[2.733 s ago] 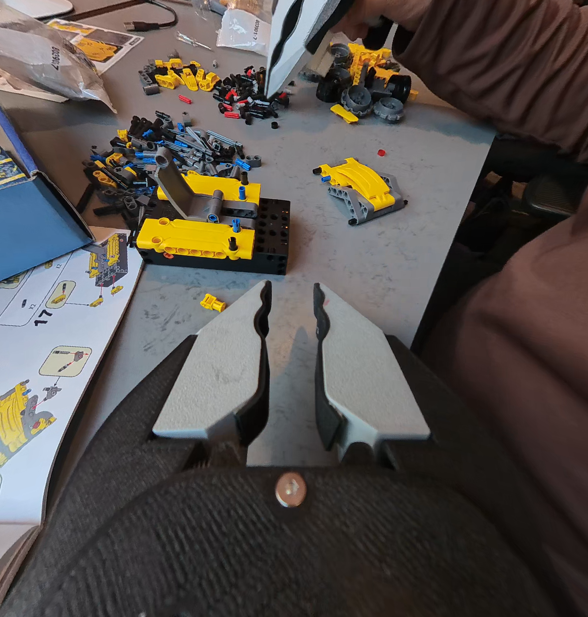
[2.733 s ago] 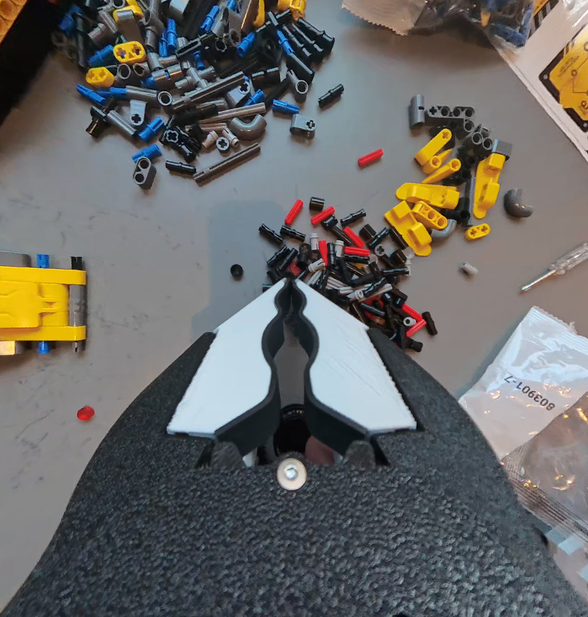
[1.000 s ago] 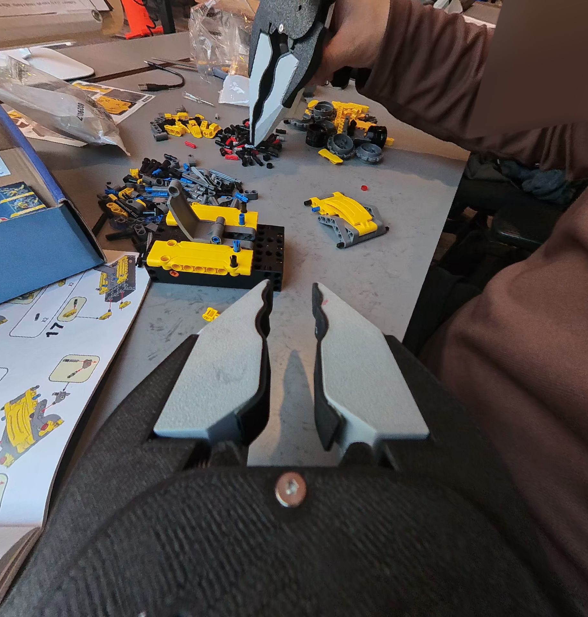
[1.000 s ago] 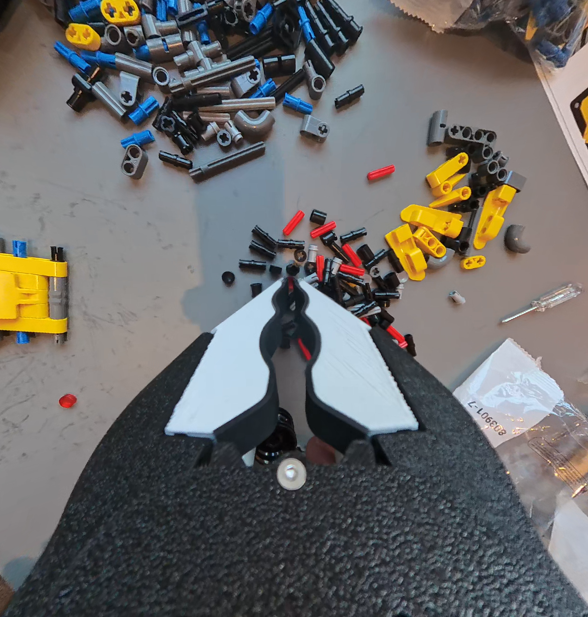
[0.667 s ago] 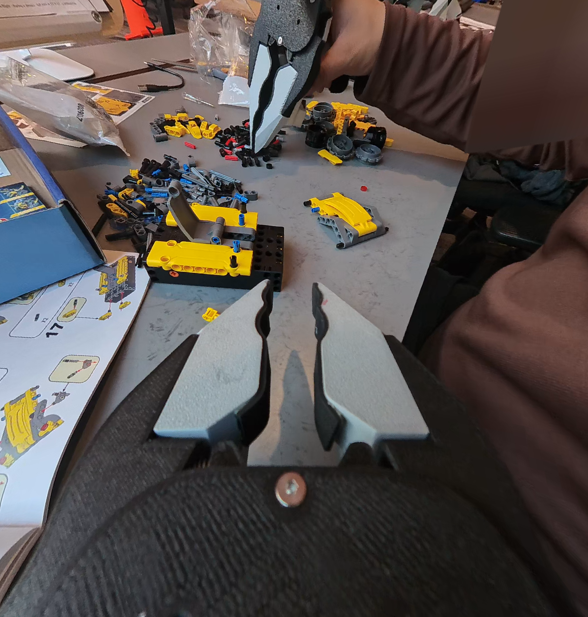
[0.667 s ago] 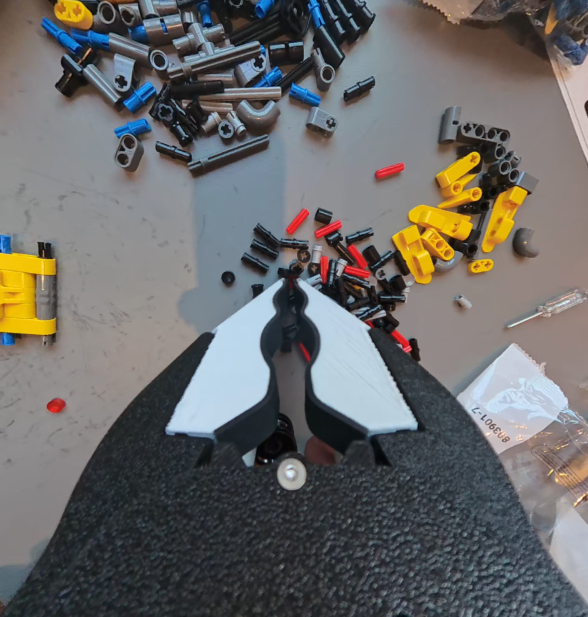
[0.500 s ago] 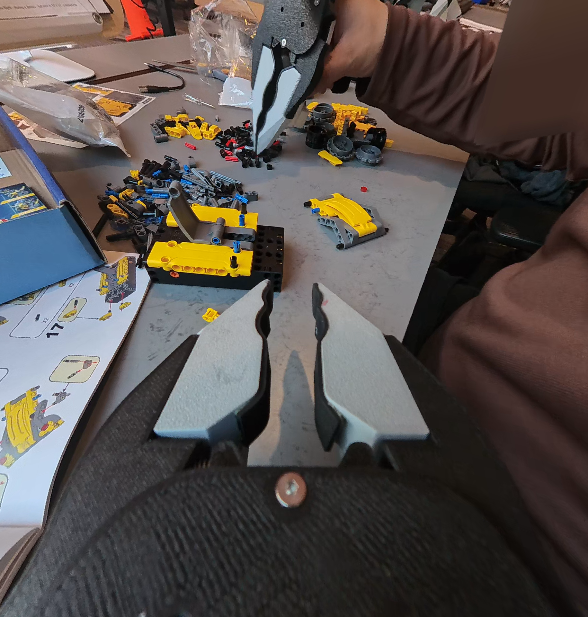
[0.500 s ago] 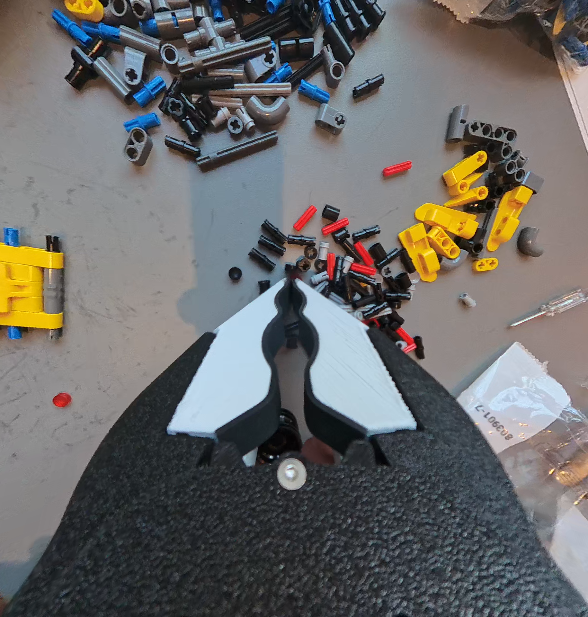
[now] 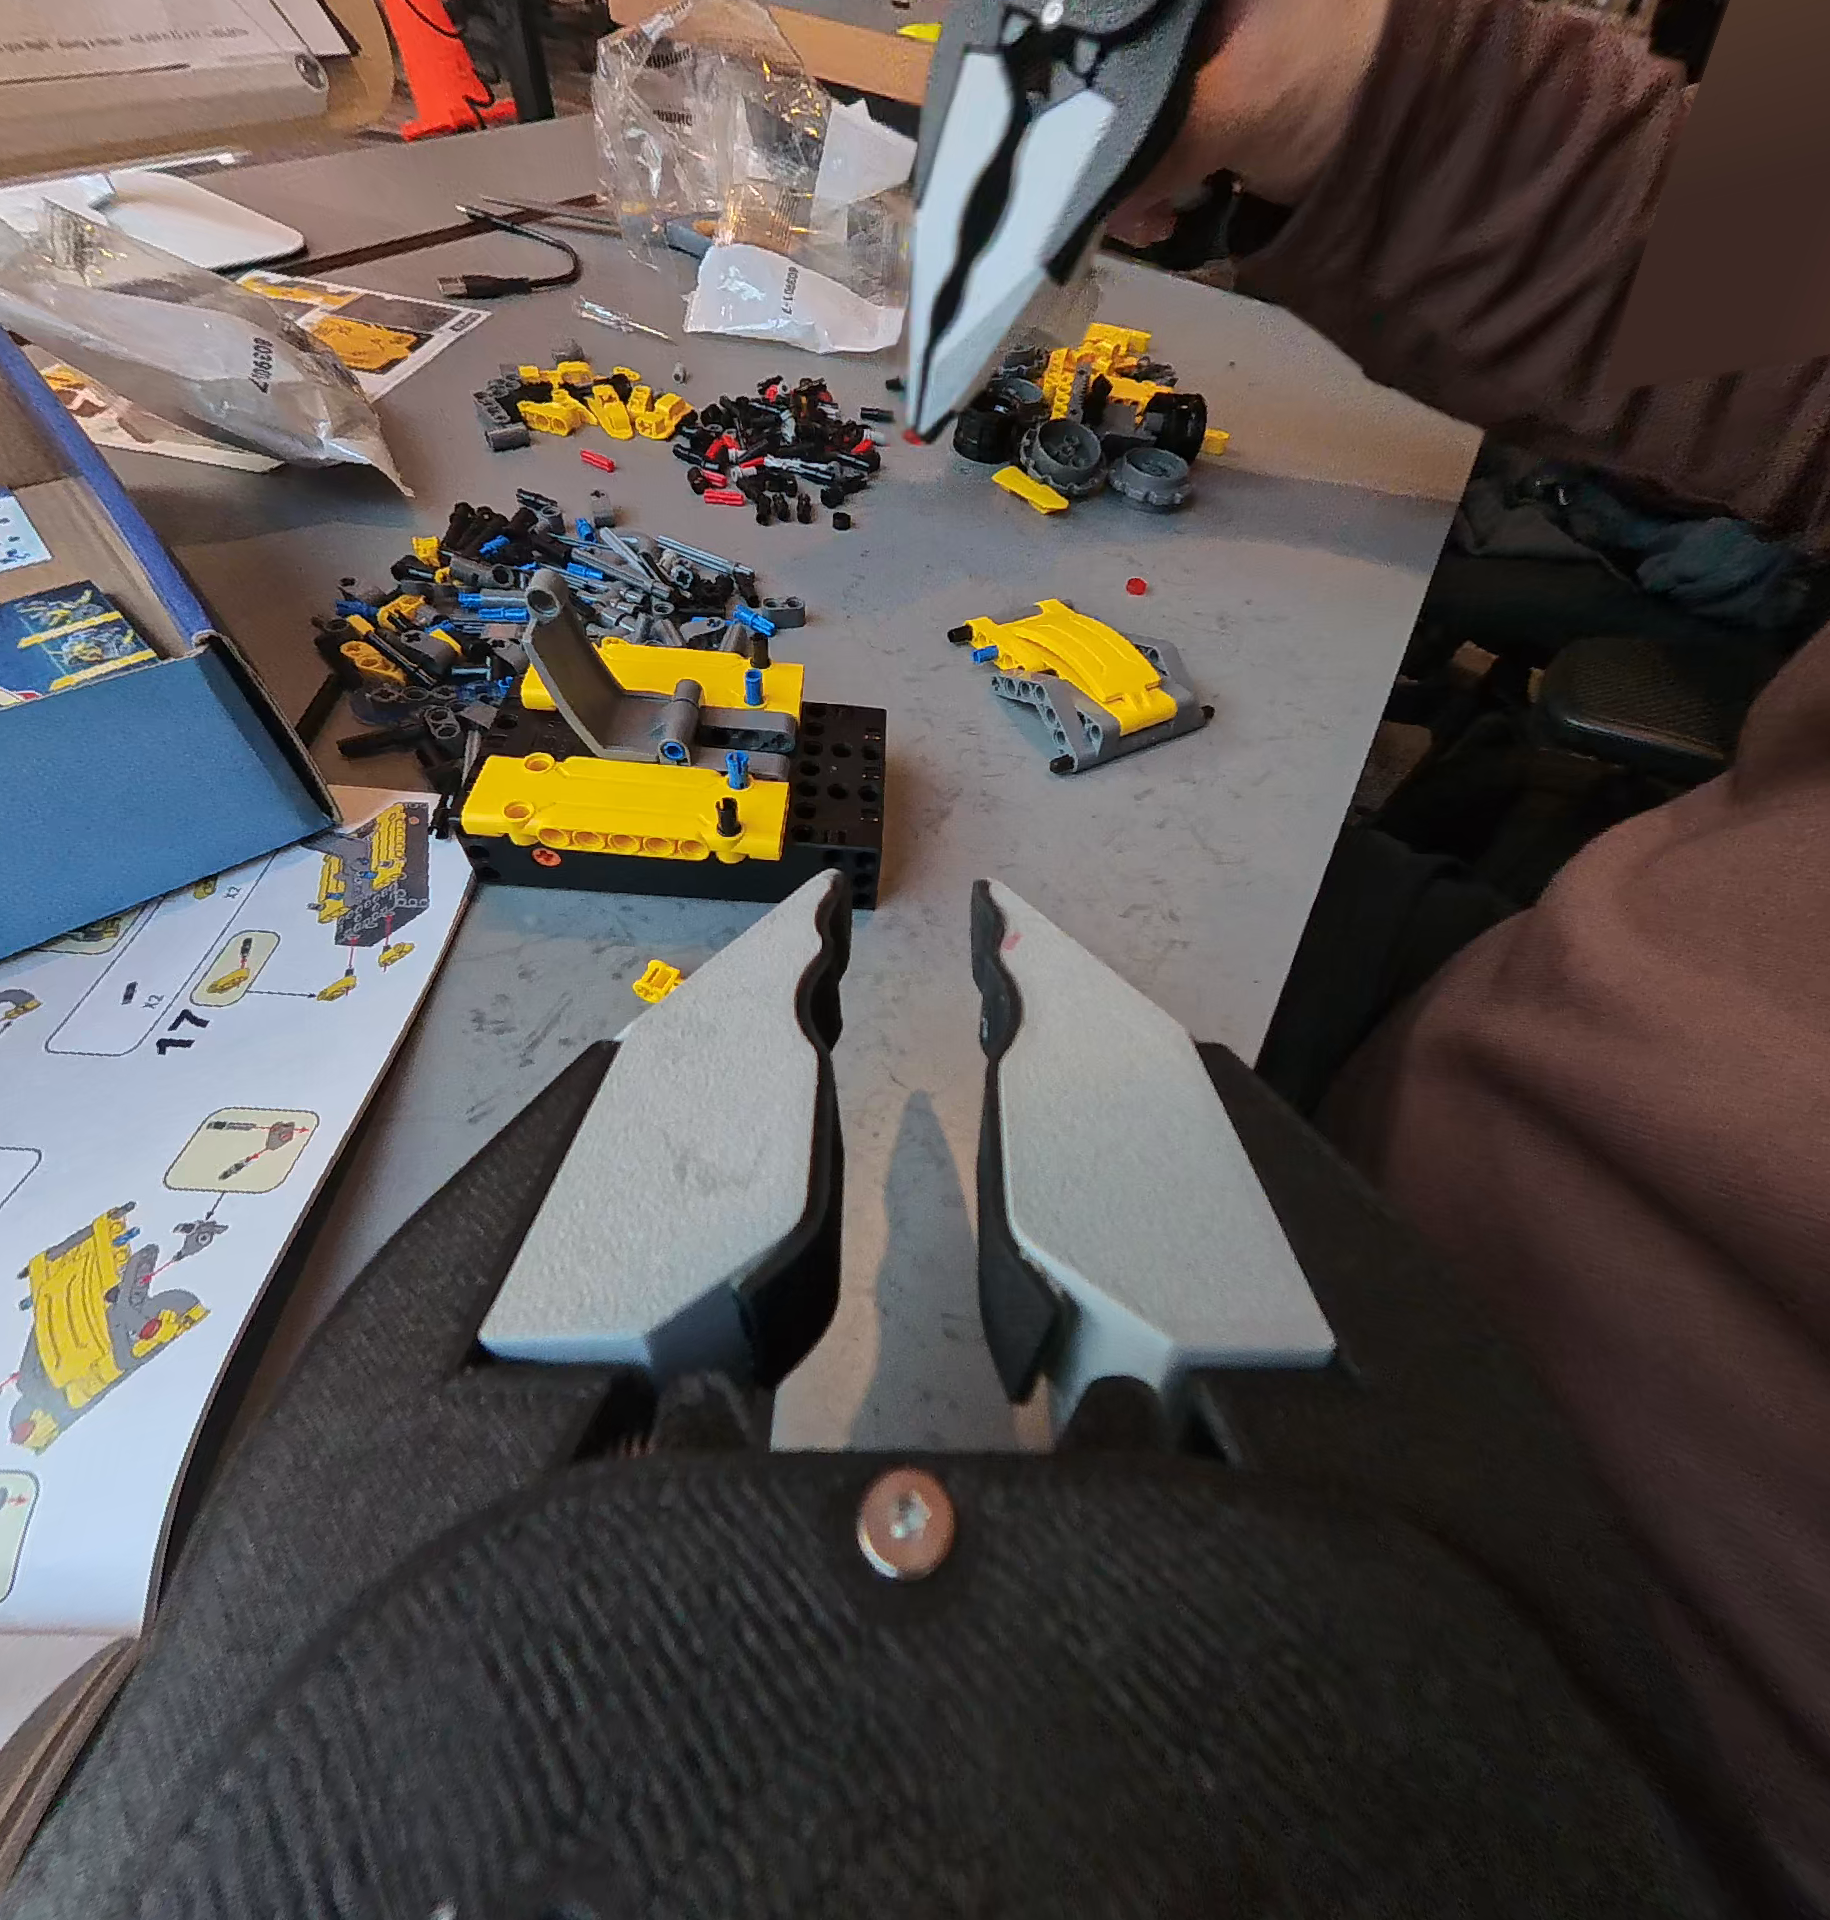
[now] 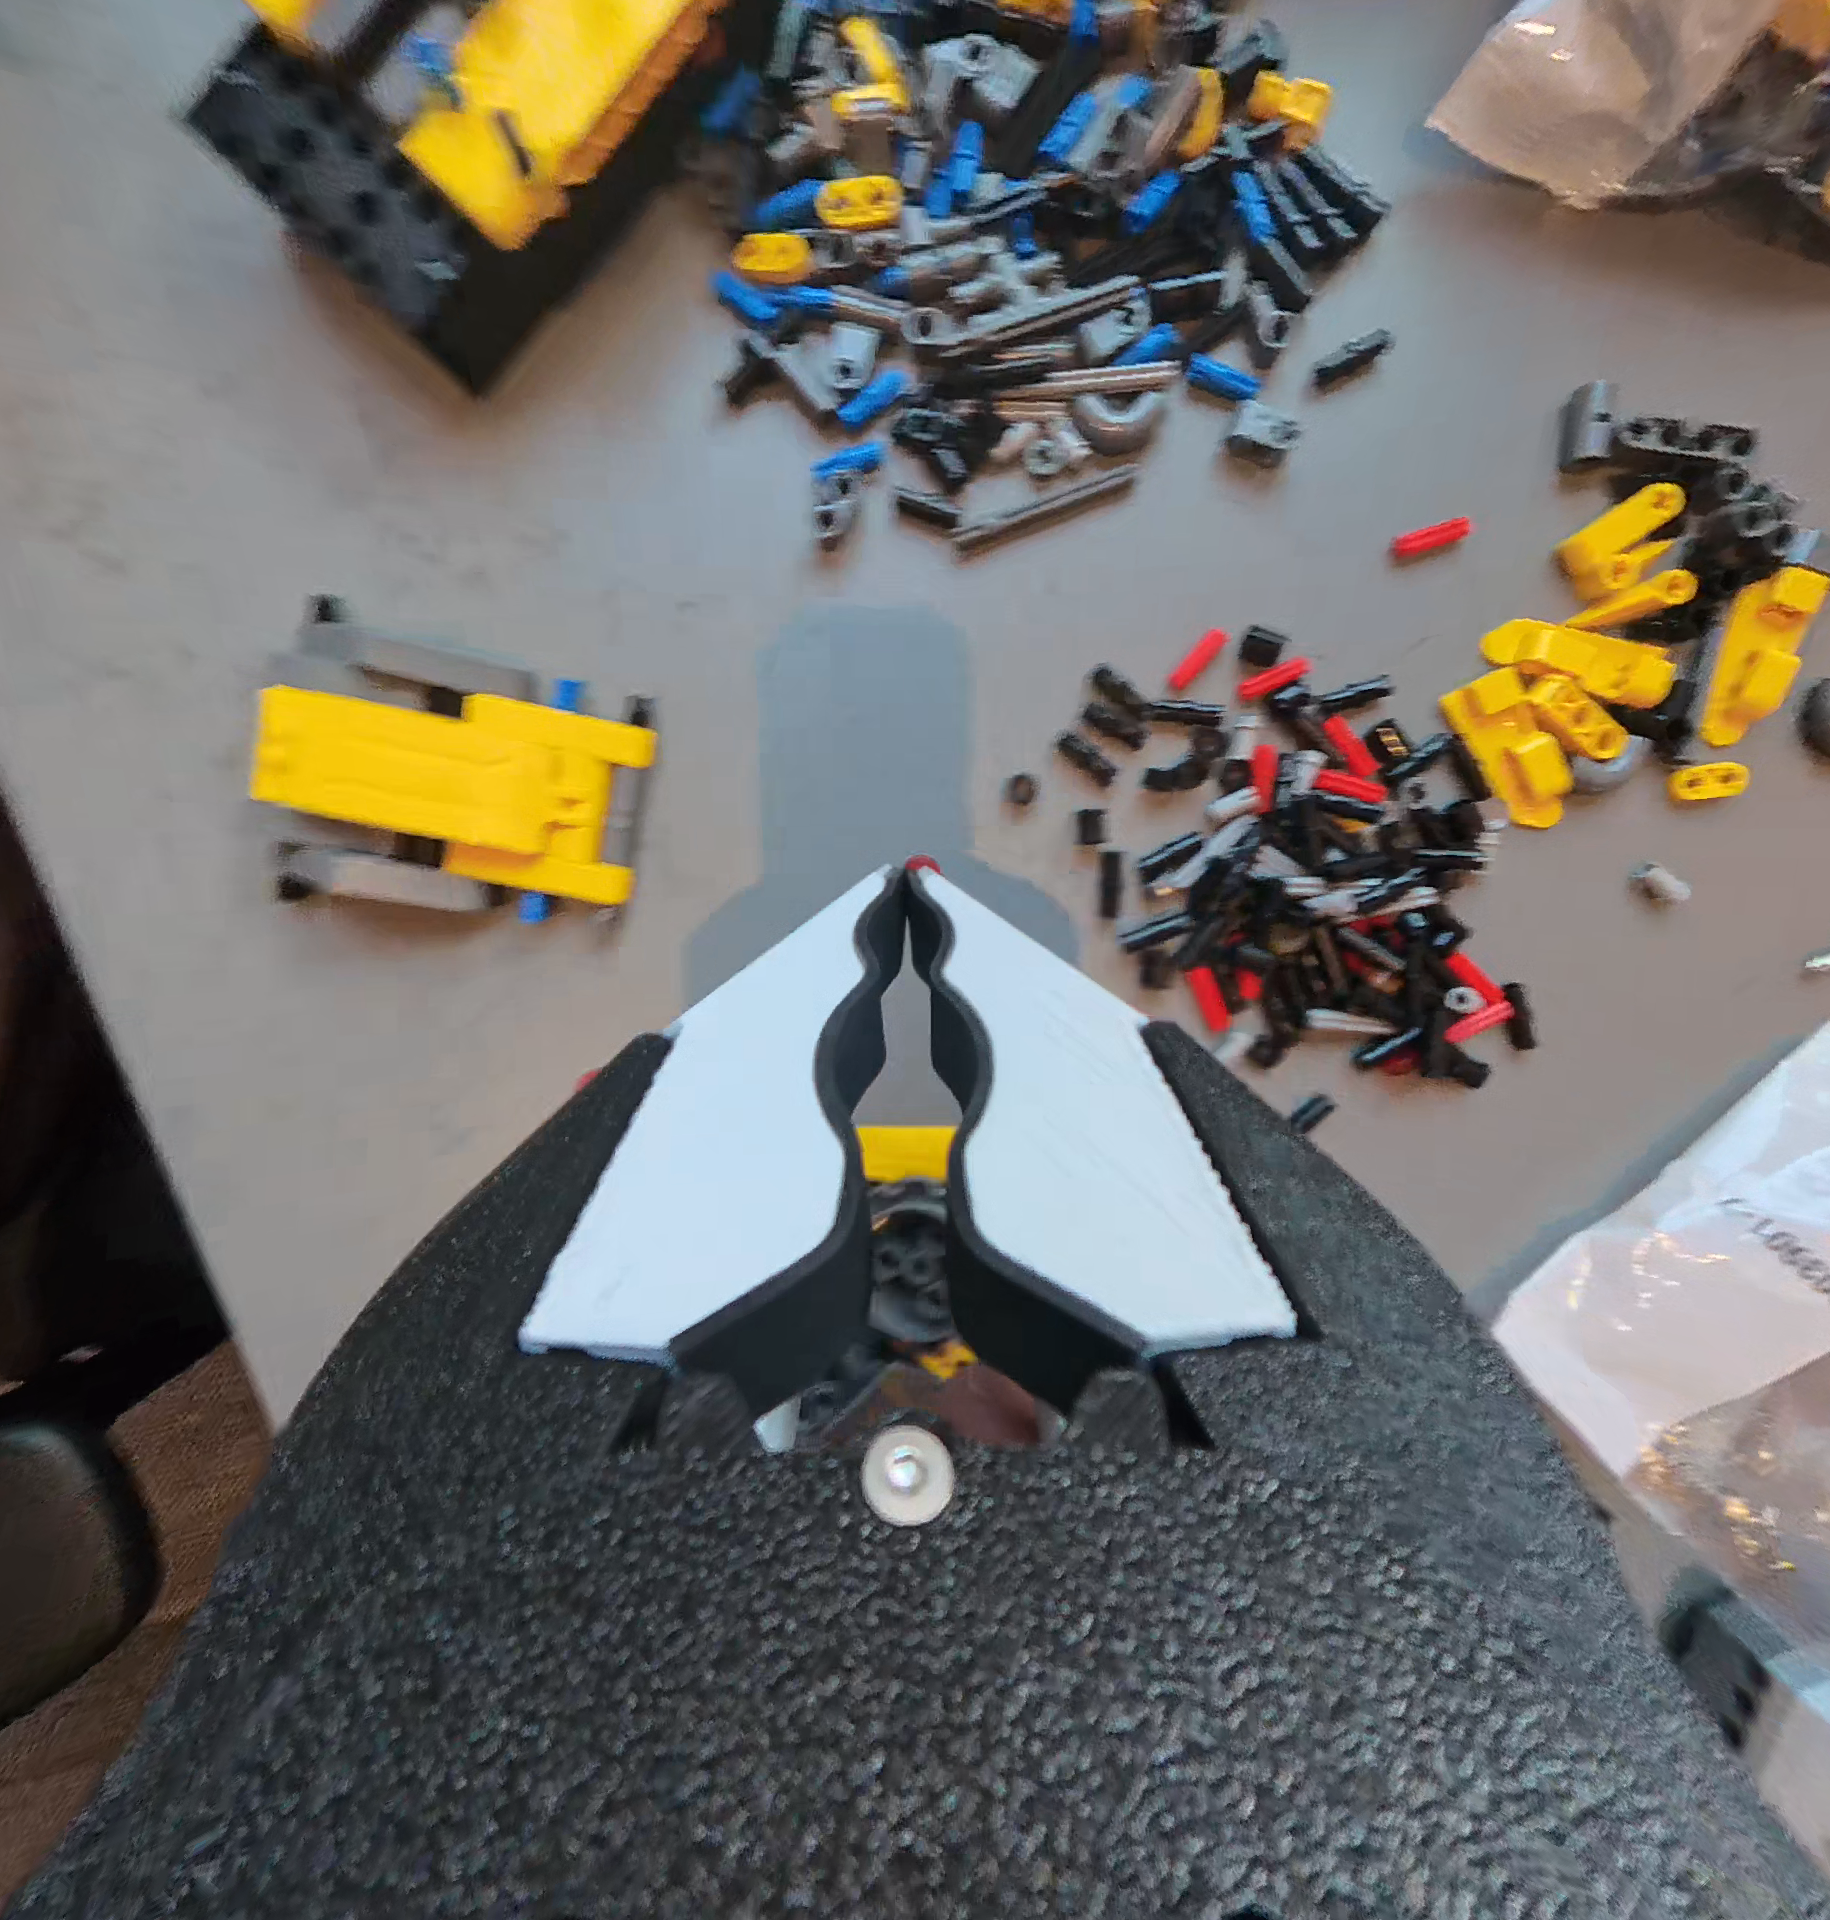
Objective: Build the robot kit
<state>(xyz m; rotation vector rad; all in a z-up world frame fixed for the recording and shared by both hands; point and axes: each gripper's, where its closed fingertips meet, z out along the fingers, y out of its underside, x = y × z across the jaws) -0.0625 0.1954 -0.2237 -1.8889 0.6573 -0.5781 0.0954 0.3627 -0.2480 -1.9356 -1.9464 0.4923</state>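
Observation:
My right gripper (image 10: 909, 878) is shut on a small red pin (image 10: 922, 863) that pokes out at its tip. It hangs above bare table between the pile of black and red pins (image 10: 1306, 862) and a yellow and grey curved panel assembly (image 10: 443, 774). It also shows in the left wrist view (image 9: 926, 421), raised over the table beside a wheeled yellow assembly (image 9: 1087, 426). My left gripper (image 9: 906, 925) is open and empty, low over the table's near side, just behind a black and yellow block assembly (image 9: 672, 800). A small yellow piece (image 9: 656, 979) lies by its left finger.
A heap of grey, blue and black parts (image 9: 537, 613) lies behind the block assembly. Yellow parts (image 10: 1617, 665) lie beyond the pin pile. An instruction booklet (image 9: 142, 1091) and a blue box (image 9: 80, 748) are at left. Plastic bags (image 10: 1721, 1247) lie at the right. A person's sleeve (image 9: 1617, 1143) borders the table edge. Spacing between my two grippers at the tips: around 25 cm.
My right gripper has closed on a red pin, risen off the pin pile and shifted away from it toward the wheeled assembly. My left gripper has stayed where it was, open.

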